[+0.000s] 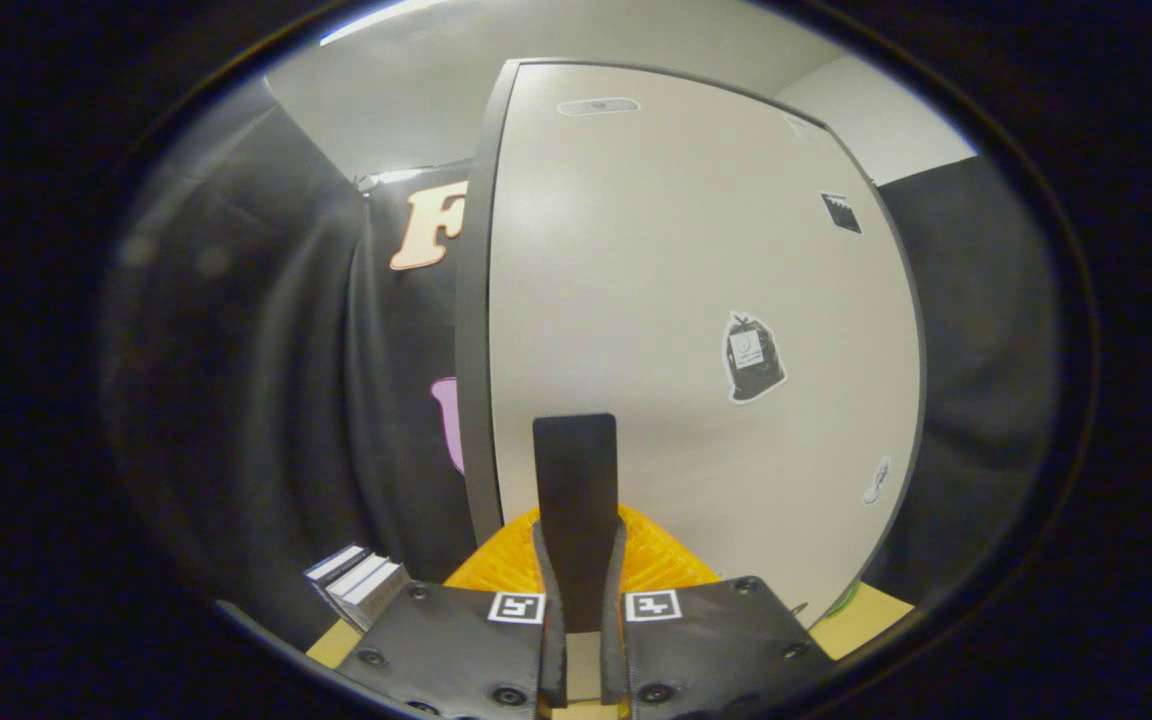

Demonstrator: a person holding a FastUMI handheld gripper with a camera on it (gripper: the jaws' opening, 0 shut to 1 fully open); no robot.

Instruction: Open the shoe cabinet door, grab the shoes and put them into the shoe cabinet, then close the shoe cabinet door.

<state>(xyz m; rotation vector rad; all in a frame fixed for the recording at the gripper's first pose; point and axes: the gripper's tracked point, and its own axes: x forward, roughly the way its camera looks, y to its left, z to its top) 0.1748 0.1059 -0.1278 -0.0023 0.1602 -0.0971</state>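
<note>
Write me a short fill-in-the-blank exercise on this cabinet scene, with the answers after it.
1. The gripper is shut on the door's dark ____.
2. The cabinet door carries a sticker shaped like a tied ____.
3. Behind the cabinet hangs a black ____.

Answers: handle; bag; cloth

Black cloth [266, 380] drapes the booth's left and right sides. Above it, pale wall [406, 90] rises to a bright light strip [376, 18]. A tan desk [871, 620] lies near.
</note>
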